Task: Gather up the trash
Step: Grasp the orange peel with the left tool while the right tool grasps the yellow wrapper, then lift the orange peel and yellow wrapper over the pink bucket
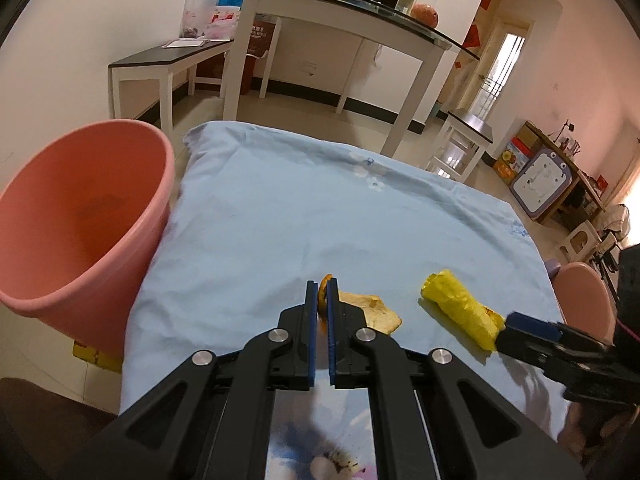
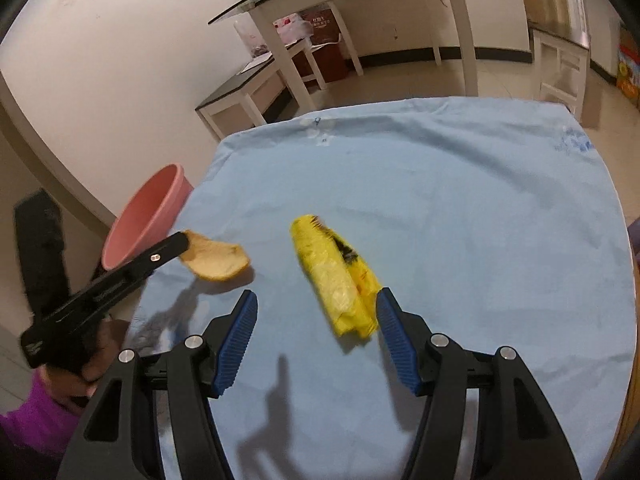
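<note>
The left gripper [image 1: 322,292] has its jaws closed on the edge of an orange peel [image 1: 376,312], a curled piece with a pale inside and an orange rim. In the right wrist view the peel [image 2: 214,260] hangs from the tip of that gripper [image 2: 182,240] just above the light blue cloth [image 2: 460,208] that covers the desk, and it throws a shadow on the cloth below it. A hand [image 2: 86,364] with a purple sleeve [image 2: 36,420] grips the handle of the left gripper.

The right gripper [image 2: 316,308] has its jaws spread wide, with nothing pinched between them. A crumpled yellow wrapper [image 2: 336,276] with black print lies on the cloth in front of it; the near end of the wrapper sits inside the gap, close against the right-hand blue pad [image 2: 394,340], though whether it touches is hard to tell. In the left wrist view the wrapper [image 1: 460,308] lies to the right of the peel, with a blue tip of the right gripper [image 1: 516,326] at its near end.

A pink bucket [image 1: 80,220] stands beside the left edge of the desk, its mouth open and tilted toward the camera. Beyond the desk are a white table with a glass top [image 1: 340,4] and a low dark-topped bench [image 1: 168,58] by the wall
</note>
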